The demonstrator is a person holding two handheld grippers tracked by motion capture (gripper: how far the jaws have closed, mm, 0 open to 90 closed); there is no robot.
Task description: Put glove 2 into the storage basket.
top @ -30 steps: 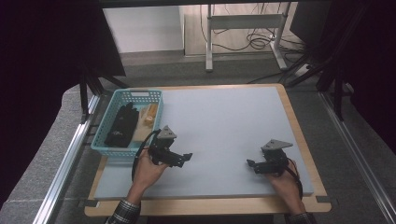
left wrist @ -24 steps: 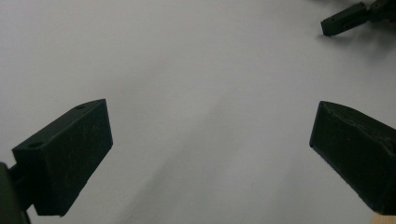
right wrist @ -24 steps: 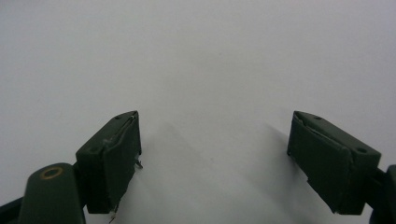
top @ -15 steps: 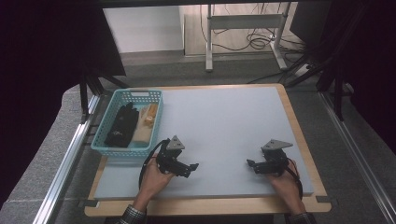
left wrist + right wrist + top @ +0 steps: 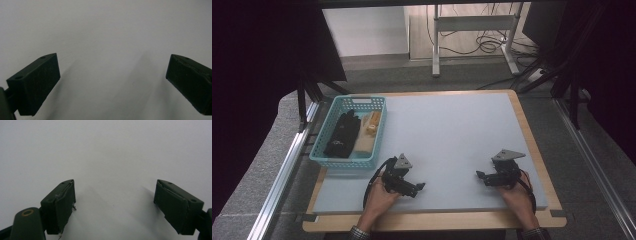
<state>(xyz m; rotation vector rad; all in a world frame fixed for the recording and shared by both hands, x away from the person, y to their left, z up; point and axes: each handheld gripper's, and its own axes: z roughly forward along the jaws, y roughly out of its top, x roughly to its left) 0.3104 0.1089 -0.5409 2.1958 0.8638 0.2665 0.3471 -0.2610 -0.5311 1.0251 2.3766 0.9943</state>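
My left gripper (image 5: 418,187) rests low over the grey mat (image 5: 447,135) near the table's front left, jaws pointing right. In the left gripper view the left gripper (image 5: 113,75) stands open, with bare mat between its black jaws. My right gripper (image 5: 480,176) sits near the front right, jaws pointing left. In the right gripper view the right gripper (image 5: 115,202) is open too and holds nothing. A teal basket (image 5: 328,159) stands at the left edge, with a black glove-like item (image 5: 342,134) and tan objects (image 5: 371,129) inside.
The mat lies on a wooden board (image 5: 437,222) whose rim shows along the front and right. A metal rail (image 5: 282,175) runs along the table's left side. Behind the table stand a metal frame (image 5: 472,30) and cables on the floor.
My left gripper has moved back toward the front edge and a little right, away from the basket. The right gripper has stayed in place.
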